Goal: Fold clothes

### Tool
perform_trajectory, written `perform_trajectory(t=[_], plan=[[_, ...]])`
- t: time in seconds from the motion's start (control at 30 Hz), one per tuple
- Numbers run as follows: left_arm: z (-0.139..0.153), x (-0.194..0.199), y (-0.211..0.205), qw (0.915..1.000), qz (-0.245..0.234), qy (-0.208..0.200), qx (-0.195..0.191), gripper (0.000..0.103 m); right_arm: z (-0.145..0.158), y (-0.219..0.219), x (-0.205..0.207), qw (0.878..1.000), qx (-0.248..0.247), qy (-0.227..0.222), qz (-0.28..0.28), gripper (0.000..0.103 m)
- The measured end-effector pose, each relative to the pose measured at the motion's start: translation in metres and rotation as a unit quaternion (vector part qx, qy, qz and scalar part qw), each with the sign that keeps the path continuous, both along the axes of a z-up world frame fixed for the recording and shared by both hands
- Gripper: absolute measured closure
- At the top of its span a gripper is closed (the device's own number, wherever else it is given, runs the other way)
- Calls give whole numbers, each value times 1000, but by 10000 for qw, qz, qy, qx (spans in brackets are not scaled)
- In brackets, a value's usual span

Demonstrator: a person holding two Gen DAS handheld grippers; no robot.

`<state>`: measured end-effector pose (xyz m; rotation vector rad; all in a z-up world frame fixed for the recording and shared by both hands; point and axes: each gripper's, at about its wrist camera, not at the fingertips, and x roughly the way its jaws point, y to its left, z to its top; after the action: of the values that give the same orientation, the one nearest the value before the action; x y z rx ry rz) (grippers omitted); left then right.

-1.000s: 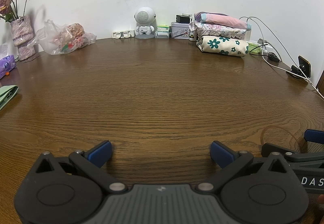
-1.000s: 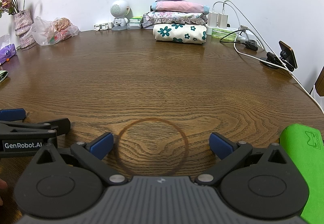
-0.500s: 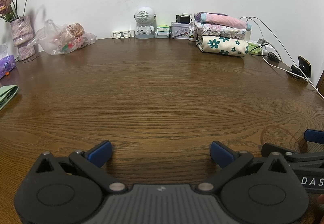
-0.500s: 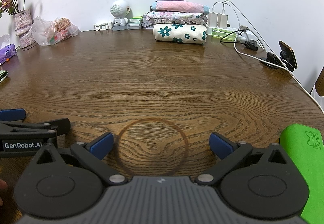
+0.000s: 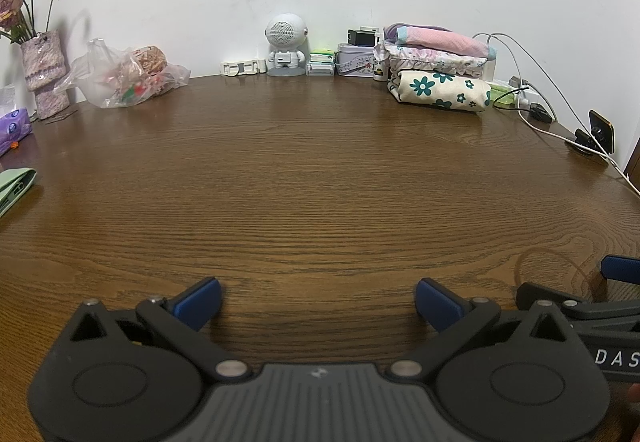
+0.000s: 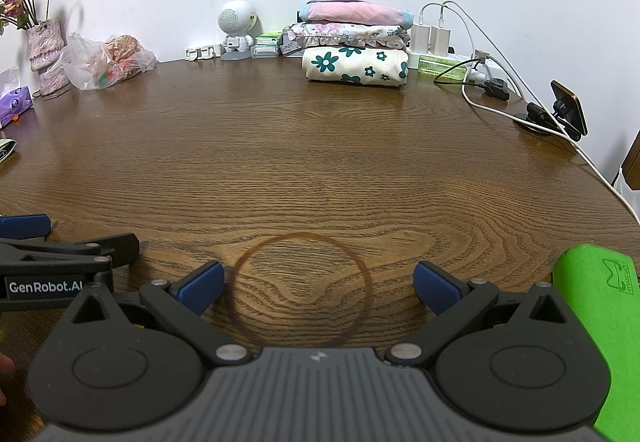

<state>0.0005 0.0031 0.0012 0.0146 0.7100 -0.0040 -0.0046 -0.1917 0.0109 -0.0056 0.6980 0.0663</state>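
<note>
A stack of folded clothes (image 5: 438,72) (image 6: 354,42) sits at the back of the brown wooden table (image 5: 320,182) (image 6: 320,146): a flowered cream piece under a frilled one and a pink one. My left gripper (image 5: 318,302) rests low near the front edge, open and holding nothing. My right gripper (image 6: 318,288) stands open beside it, over a dark ring mark (image 6: 300,290) on the wood. Each gripper shows at the edge of the other's view, the right one (image 5: 616,270) and the left one (image 6: 24,224). A pale green folded cloth (image 5: 14,188) lies at the far left.
Along the back wall stand a vase of flowers (image 5: 42,74), a plastic bag (image 5: 128,76), a white robot speaker (image 5: 285,50), small boxes (image 5: 352,54), chargers with cables (image 6: 476,54) and a phone on a stand (image 6: 568,110). A bright green pad (image 6: 600,314) lies front right.
</note>
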Motion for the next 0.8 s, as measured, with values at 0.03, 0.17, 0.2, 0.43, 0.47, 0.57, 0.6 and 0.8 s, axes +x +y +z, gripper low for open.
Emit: perform_trajectory(t=[0.03, 0.17, 0.2, 0.43, 0.47, 0.57, 0.6, 0.8], plan=[[0, 0, 0, 10000, 0, 0, 0, 0, 0, 0, 0, 10000, 0, 0, 0, 1], [0, 0, 0, 10000, -2, 2, 0, 0, 0, 0, 0, 10000, 0, 0, 0, 1], [0, 0, 0, 10000, -2, 2, 0, 0, 0, 0, 0, 10000, 0, 0, 0, 1], [0, 0, 0, 10000, -5, 6, 0, 0, 0, 0, 0, 10000, 0, 0, 0, 1], [0, 0, 0, 10000, -5, 7, 2, 0, 0, 0, 0, 10000, 0, 0, 0, 1], [0, 0, -1, 10000, -5, 17, 3, 0, -1, 1, -1, 10000, -5, 0, -5, 1], [0, 0, -1, 10000, -5, 17, 3, 0, -1, 1, -1, 10000, -8, 0, -8, 1], [0, 0, -1, 10000, -4, 21, 4, 0, -1, 0, -1, 10000, -14, 1, -15, 1]])
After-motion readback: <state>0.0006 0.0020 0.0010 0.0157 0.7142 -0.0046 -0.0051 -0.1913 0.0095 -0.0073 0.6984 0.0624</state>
